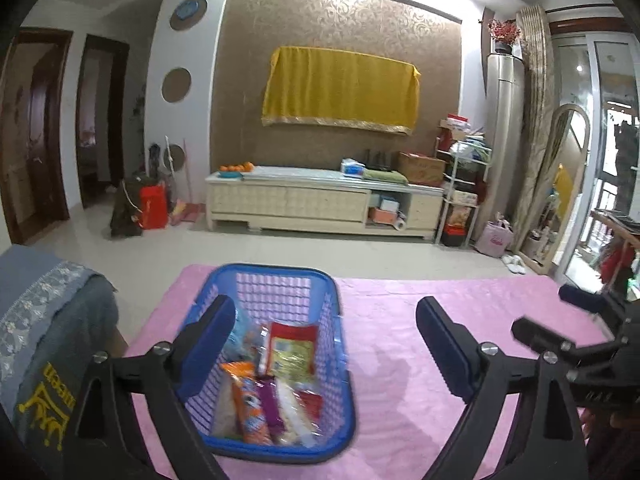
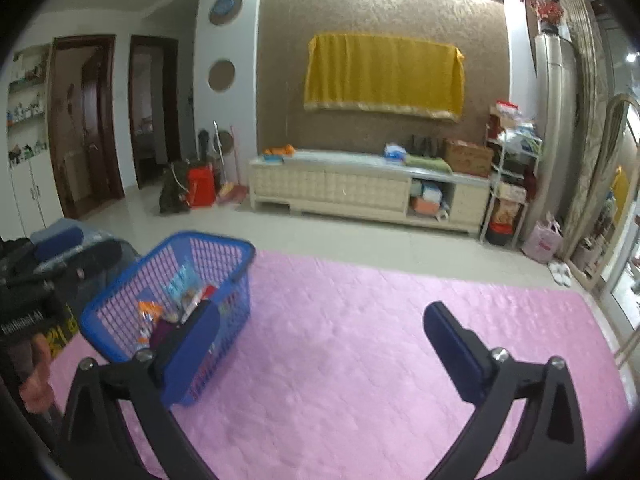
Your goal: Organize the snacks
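Note:
A blue plastic basket (image 1: pixel 280 276) stands on a pink cloth (image 1: pixel 460 312) and holds several snack packets, among them an orange packet (image 1: pixel 248 404), a purple one (image 1: pixel 267 402) and a yellow-green one (image 1: pixel 291 354). My left gripper (image 1: pixel 326 344) is open and empty above the basket's right side, its left finger over the basket. In the right wrist view the basket (image 2: pixel 132 300) sits at the left. My right gripper (image 2: pixel 320 344) is open and empty over the bare pink cloth (image 2: pixel 360 360), to the right of the basket. The right gripper's body also shows at the right edge of the left wrist view.
A blue-grey cloth-covered seat (image 1: pixel 44 320) borders the cloth on the left. Beyond lie a tiled floor, a cream TV cabinet (image 1: pixel 320 204), a yellow-draped screen (image 1: pixel 340 88), a cluttered shelf rack (image 1: pixel 460 184) and a leaning mirror (image 1: pixel 560 184).

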Demonstrator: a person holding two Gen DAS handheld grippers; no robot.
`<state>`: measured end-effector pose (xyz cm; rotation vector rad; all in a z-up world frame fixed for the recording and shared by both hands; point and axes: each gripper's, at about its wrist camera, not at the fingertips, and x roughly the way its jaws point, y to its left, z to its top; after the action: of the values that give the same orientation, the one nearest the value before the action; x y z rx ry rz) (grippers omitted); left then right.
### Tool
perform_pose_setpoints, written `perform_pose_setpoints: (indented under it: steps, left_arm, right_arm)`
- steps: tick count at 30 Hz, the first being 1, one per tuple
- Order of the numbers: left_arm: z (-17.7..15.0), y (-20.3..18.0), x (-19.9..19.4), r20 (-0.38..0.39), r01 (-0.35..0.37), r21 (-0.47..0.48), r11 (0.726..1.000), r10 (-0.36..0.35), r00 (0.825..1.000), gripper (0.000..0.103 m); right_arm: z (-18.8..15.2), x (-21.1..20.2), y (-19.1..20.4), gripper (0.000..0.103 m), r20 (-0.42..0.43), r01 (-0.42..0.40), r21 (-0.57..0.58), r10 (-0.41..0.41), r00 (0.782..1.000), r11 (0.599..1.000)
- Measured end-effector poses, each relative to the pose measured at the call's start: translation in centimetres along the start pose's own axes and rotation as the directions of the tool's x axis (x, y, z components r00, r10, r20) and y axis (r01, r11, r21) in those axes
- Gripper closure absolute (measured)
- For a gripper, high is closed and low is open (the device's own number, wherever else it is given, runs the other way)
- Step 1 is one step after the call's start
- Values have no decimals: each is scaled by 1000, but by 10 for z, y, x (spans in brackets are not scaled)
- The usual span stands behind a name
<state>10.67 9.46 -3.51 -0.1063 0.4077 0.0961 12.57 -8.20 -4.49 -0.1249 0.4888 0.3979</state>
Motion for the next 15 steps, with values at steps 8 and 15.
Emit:
perform_pose_setpoints:
  steps: [8, 15]
  left_arm:
    - [4, -26, -51, 17, -2, 7, 1000, 2, 1000, 0]
    - [3, -47, -112, 20, 23, 29, 999, -23, 1000, 0]
  right_arm:
    - [2, -70, -13, 0, 6, 35, 6, -35, 999, 999]
    - [-4, -125, -7, 0, 54, 26, 14, -26, 998, 1000]
